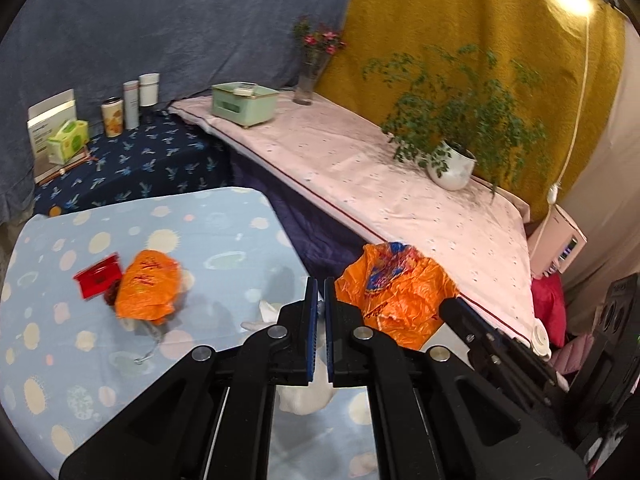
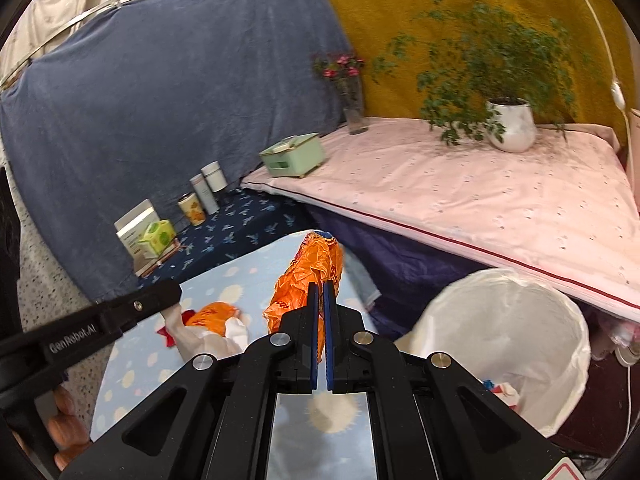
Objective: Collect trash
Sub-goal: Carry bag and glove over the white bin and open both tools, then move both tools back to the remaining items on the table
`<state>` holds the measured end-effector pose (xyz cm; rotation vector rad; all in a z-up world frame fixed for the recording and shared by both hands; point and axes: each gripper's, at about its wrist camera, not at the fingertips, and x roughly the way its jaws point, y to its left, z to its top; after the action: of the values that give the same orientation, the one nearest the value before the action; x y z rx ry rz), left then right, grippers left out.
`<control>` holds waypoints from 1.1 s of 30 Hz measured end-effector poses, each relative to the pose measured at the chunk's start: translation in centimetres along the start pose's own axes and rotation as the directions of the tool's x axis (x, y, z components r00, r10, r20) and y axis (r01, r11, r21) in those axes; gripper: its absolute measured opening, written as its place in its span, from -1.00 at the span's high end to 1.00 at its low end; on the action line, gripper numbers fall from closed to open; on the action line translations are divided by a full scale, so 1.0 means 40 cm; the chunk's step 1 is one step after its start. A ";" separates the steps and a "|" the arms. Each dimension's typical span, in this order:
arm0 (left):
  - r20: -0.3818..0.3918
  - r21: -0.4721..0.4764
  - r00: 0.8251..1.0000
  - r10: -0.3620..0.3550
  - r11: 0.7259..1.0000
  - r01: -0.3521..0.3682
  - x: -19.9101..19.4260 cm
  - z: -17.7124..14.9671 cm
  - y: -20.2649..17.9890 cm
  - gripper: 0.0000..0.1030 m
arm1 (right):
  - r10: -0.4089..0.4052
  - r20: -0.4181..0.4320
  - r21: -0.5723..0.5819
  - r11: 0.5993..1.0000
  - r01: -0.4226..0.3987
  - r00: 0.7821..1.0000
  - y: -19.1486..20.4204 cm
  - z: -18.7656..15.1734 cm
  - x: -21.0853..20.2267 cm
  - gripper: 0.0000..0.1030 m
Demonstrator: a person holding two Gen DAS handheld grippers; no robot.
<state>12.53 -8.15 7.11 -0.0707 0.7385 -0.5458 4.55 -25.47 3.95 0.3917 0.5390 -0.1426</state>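
My left gripper [image 1: 320, 282] is shut on a crumpled white tissue [image 1: 304, 396], which hangs under its jaws above the light blue dotted table [image 1: 224, 220]. In the right wrist view the tissue [image 2: 208, 336] dangles from the left gripper's tip [image 2: 170, 292]. My right gripper [image 2: 319, 285] is shut on a crinkled orange plastic bag [image 2: 304, 280], which stands up ahead of its jaws; the left wrist view shows this bag [image 1: 396, 296] off the table's right edge. A second orange bag [image 1: 148, 288] and a red packet [image 1: 98, 276] lie on the table. A bin with a white liner [image 2: 520, 312] stands to the lower right.
A pink-covered bench [image 1: 380, 176] carries a potted plant [image 1: 452, 164], a green box [image 1: 244, 104] and a flower vase [image 1: 306, 84]. Cans, a bottle and boxes [image 1: 60, 132] stand on a dark blue patterned surface at the back left. Blue and yellow cloths hang behind.
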 end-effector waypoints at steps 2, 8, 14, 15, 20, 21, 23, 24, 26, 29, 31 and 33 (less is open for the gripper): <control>-0.008 0.023 1.000 -0.015 1.000 0.016 0.015 0.001 -0.038 0.94 | -0.008 0.000 0.009 1.000 0.008 1.000 -0.018 -0.001 -0.001 0.95; -0.041 0.084 0.997 -0.060 0.995 0.063 0.065 0.000 -0.148 0.94 | -0.070 -0.002 0.075 0.995 0.070 0.998 -0.141 -0.007 -0.012 0.95; -0.073 0.129 0.992 -0.104 0.985 0.113 0.120 -0.005 -0.245 0.94 | -0.131 -0.015 0.133 0.982 0.131 0.991 -0.244 -0.025 -0.020 0.95; -0.081 0.133 0.990 -0.113 0.984 0.123 0.132 -0.006 -0.259 0.94 | -0.138 -0.018 0.141 0.980 0.139 0.990 -0.258 -0.026 -0.020 0.95; -0.114 0.133 0.982 -0.150 0.977 0.165 0.179 -0.019 -0.307 0.94 | -0.170 -0.033 0.173 0.969 0.173 0.985 -0.315 -0.038 -0.016 0.95; -0.123 0.131 0.980 -0.158 0.976 0.174 0.188 -0.022 -0.313 0.94 | -0.175 -0.036 0.179 0.968 0.179 0.984 -0.325 -0.040 -0.016 0.95; -0.128 0.126 0.977 -0.173 0.974 0.189 0.199 -0.028 -0.322 0.92 | -0.183 -0.040 0.186 0.965 0.187 0.982 -0.339 -0.044 -0.013 0.95; -0.128 0.125 0.975 -0.179 0.973 0.195 0.202 -0.031 -0.326 0.90 | -0.189 -0.040 0.189 0.963 0.193 0.981 -0.345 -0.046 -0.012 0.90; -0.125 0.122 0.977 -0.170 0.975 0.185 0.207 -0.036 -0.328 0.52 | -0.205 -0.040 0.193 0.959 0.209 0.978 -0.353 -0.049 -0.011 0.79; -0.110 0.115 0.984 -0.142 0.981 0.155 0.209 -0.039 -0.319 -0.03 | -0.225 -0.040 0.192 0.954 0.229 0.973 -0.355 -0.053 -0.012 0.72; -0.122 0.110 0.982 -0.142 0.982 0.155 0.217 -0.042 -0.312 -0.04 | -0.229 -0.043 0.188 0.954 0.233 0.972 -0.353 -0.054 -0.008 0.70; -0.123 0.104 0.984 -0.131 0.984 0.144 0.221 -0.043 -0.297 -0.04 | -0.230 -0.047 0.188 0.954 0.234 0.972 -0.351 -0.056 -0.003 0.69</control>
<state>11.45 -22.54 3.33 0.0147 0.8185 -0.7275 0.12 -37.45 -2.30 0.5181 0.5967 -0.4196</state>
